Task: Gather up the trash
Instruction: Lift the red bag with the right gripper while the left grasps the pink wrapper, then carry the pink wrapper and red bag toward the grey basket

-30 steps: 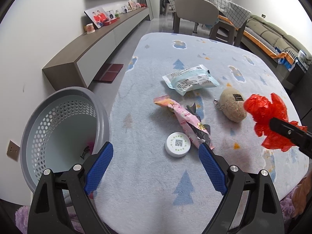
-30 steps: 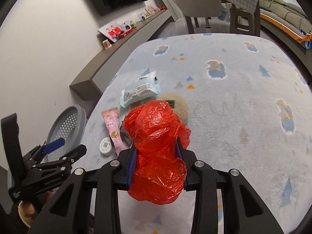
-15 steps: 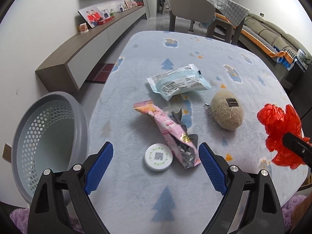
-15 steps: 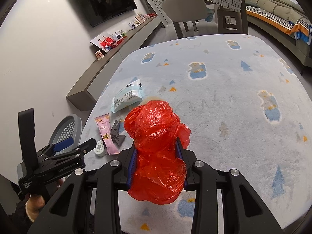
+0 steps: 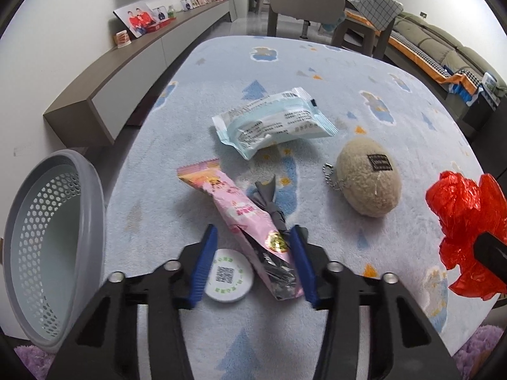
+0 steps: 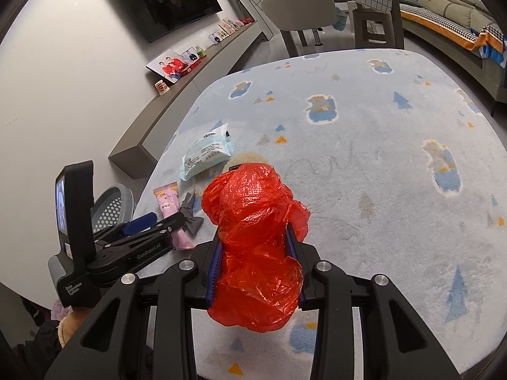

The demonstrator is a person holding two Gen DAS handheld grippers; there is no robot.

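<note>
My right gripper is shut on a crumpled red plastic bag, held above the rug; the bag also shows at the right of the left wrist view. My left gripper is partly closed, still open, low over the rug, its blue pads on either side of a white round lid and the torn end of a pink snack wrapper. A grey bow lies against the wrapper. A pale blue wipes packet lies farther off.
A grey perforated basket lies on its side off the rug's left edge. A beige plush keychain sits right of the wrapper. A low wall shelf with photos runs along the left; chairs and a sofa stand at the back.
My left gripper moved forward and down over the lid and pink wrapper, and its jaws narrowed around them. My right gripper kept hold of the red bag and rose slightly.
</note>
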